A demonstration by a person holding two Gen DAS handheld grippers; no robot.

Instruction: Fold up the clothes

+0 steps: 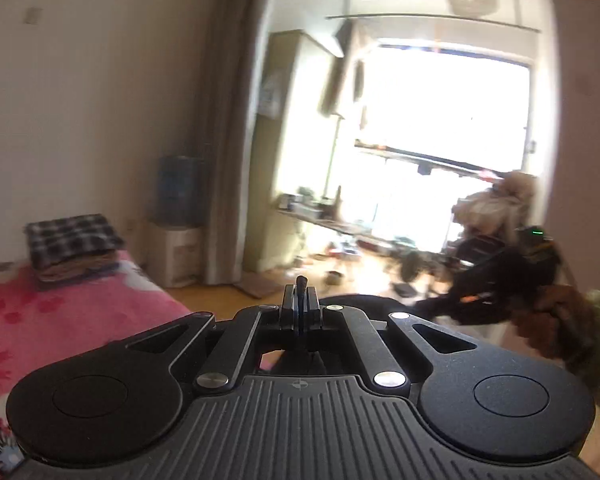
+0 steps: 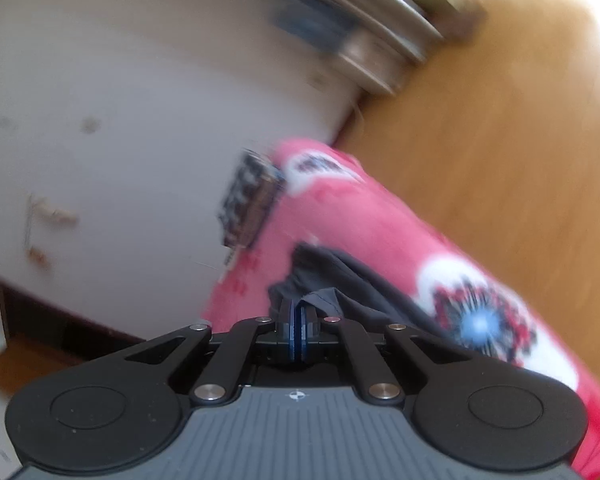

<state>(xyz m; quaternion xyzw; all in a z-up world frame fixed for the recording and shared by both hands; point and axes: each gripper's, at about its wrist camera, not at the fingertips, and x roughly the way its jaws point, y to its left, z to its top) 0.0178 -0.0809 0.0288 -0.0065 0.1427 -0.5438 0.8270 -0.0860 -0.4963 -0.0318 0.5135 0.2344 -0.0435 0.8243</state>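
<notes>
Pinching dark garment [image 2: 340, 280], jaws seemingly shut.

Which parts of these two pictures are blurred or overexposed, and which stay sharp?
Left wrist view: the window is blown out to white and the clutter beneath it is smeared; the left gripper stays sharp. Right wrist view: motion blur streaks the wall, wooden floor and pink floral bedcover; the right gripper and the dark garment it pinches look clearer.
</notes>
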